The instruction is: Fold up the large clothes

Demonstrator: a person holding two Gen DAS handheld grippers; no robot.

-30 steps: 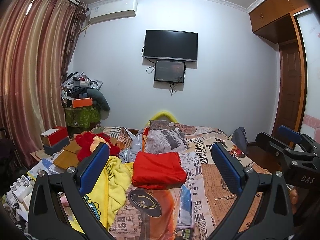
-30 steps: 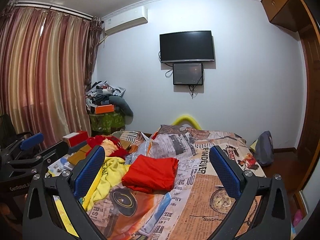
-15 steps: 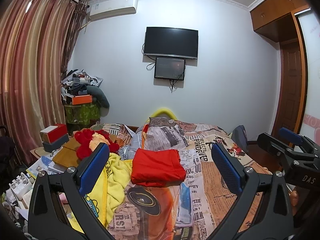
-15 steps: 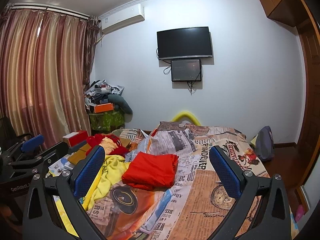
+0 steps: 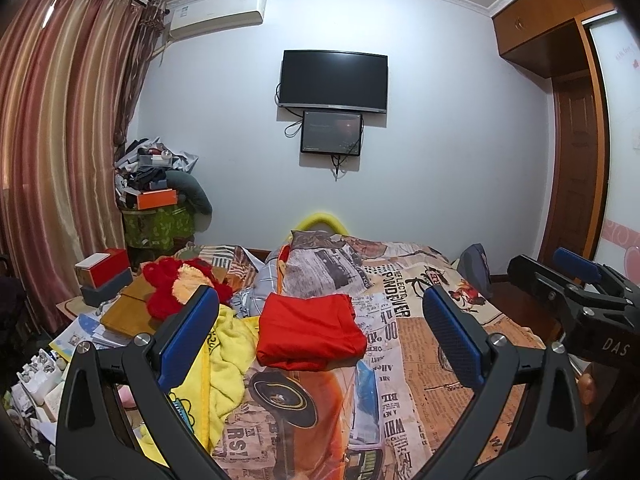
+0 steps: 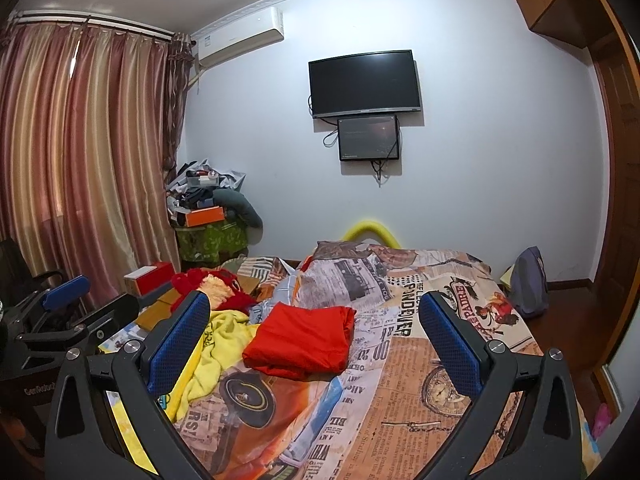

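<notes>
The left gripper and right gripper are both hanging wide apart, holding nothing. A folded red garment is lying on the bed, touching a yellow blanket.

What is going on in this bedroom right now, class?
A person holds two handheld grippers above a bed with a newspaper-print cover. The left gripper and right gripper are both open and hold nothing. A folded red garment lies on the cover, with a crumpled yellow fleece garment beside it, not folded. Neither is being touched.
</notes>
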